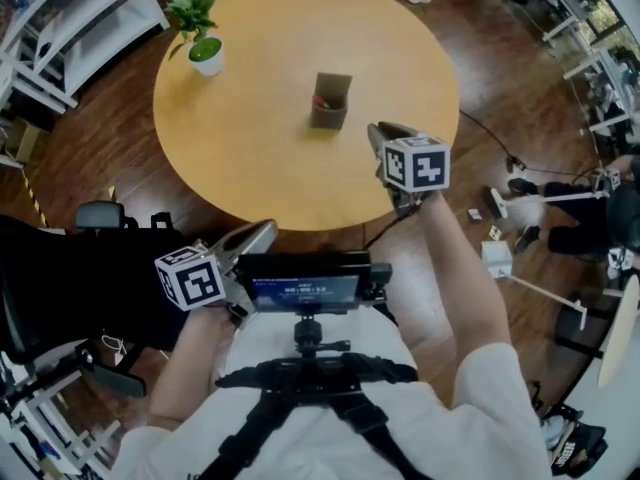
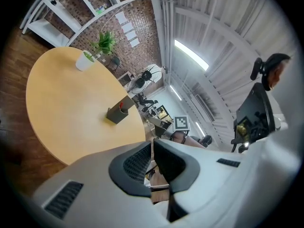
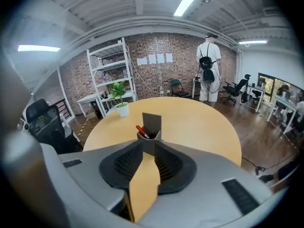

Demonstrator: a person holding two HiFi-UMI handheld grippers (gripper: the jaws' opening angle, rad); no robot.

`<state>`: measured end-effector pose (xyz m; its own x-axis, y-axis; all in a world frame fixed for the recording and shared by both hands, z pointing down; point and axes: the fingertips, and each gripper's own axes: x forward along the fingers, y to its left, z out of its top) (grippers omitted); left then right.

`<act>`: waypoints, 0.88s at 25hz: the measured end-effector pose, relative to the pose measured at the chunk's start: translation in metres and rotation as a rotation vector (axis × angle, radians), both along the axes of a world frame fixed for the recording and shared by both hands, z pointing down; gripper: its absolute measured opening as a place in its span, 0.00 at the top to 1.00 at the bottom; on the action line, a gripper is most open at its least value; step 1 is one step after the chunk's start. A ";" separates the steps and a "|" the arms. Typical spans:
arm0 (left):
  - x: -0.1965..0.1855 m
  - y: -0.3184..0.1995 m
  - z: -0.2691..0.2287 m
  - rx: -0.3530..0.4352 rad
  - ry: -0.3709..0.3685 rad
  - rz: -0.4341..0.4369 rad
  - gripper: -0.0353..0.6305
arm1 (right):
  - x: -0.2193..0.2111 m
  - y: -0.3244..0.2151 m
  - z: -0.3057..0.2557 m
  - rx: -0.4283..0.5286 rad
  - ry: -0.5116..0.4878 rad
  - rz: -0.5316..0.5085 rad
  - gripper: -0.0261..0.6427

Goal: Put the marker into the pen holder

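Note:
A dark grey pen holder [image 1: 330,103] stands upright near the middle of the round wooden table [image 1: 250,158]. A red marker [image 1: 320,100] sticks out of it, leaning against its rim. My right gripper [image 1: 384,136] hovers over the table's near right edge, pointing at the pen holder [image 3: 149,127] and marker [image 3: 141,131]. Its jaws stand apart with only table showing between them. My left gripper [image 1: 262,234] is held low by the person's lap, off the table, its pads together and nothing held. From there the pen holder [image 2: 118,113] shows far off.
A potted plant [image 1: 205,53] in a white pot stands at the table's far left edge. A black office chair [image 1: 60,268] is at the near left. White shelves [image 3: 107,75] line the brick wall, where a person with a backpack [image 3: 208,70] stands. Cables and stands lie on the floor at right.

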<state>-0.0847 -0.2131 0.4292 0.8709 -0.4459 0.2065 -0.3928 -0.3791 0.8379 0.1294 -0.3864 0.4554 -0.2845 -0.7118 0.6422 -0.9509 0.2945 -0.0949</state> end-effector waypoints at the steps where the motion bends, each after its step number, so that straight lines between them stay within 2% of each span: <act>1: 0.002 0.000 0.000 0.000 0.011 0.009 0.94 | 0.001 0.003 -0.003 0.010 0.003 0.004 0.83; 7: 0.010 0.002 -0.005 0.014 0.007 0.034 0.94 | -0.002 0.041 -0.006 0.046 0.014 0.009 0.83; 9: 0.013 0.005 -0.003 0.013 0.016 0.049 0.94 | -0.005 0.054 -0.004 0.044 -0.007 0.018 0.83; 12: 0.012 0.007 -0.002 0.008 -0.019 0.046 0.94 | -0.006 0.070 -0.005 0.049 -0.046 0.038 0.83; 17: 0.018 0.010 0.001 -0.003 0.001 0.068 0.94 | -0.003 0.099 -0.009 0.067 -0.079 0.071 0.83; 22: 0.022 0.017 0.006 -0.021 -0.021 0.107 0.94 | -0.009 0.126 -0.012 0.057 -0.131 0.091 0.83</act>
<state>-0.0624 -0.1961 0.4354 0.9089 -0.3455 0.2336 -0.3684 -0.4023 0.8381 0.1203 -0.2608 0.4438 -0.2954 -0.7730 0.5615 -0.9546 0.2159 -0.2050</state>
